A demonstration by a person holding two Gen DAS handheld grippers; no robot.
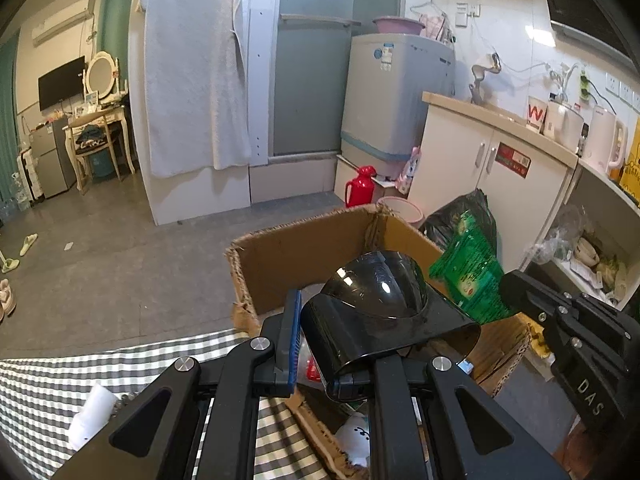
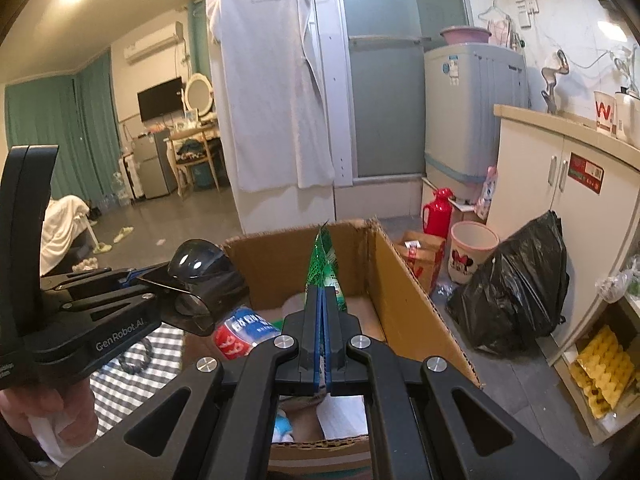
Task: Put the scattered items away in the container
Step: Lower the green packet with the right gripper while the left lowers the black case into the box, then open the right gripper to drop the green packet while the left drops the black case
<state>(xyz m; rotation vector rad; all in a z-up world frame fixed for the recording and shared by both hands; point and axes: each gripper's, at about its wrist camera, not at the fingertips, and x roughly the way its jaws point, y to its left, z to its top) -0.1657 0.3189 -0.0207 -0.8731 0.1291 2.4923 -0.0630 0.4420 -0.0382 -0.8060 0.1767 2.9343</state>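
Observation:
An open cardboard box (image 1: pixel 304 256) (image 2: pixel 404 284) stands on the floor beside a checkered cloth (image 1: pixel 44 384). My left gripper (image 1: pixel 340 344) is shut on a glossy black plastic scoop (image 1: pixel 380 308) and holds it over the box; it also shows in the right wrist view (image 2: pixel 200 288). My right gripper (image 2: pixel 323 320) is shut on a green snack packet (image 2: pixel 326 264) and holds it upright above the box; the packet also shows in the left wrist view (image 1: pixel 472 276). Inside the box lie a red-and-blue labelled bottle (image 2: pixel 244 330) and white items (image 1: pixel 356 436).
A black rubbish bag (image 2: pixel 516 284), a pink bin (image 2: pixel 470 254) and a red flask (image 2: pixel 438 212) stand right of the box. White cabinets (image 2: pixel 560 184) run along the right wall. A white object (image 1: pixel 90 412) lies on the cloth.

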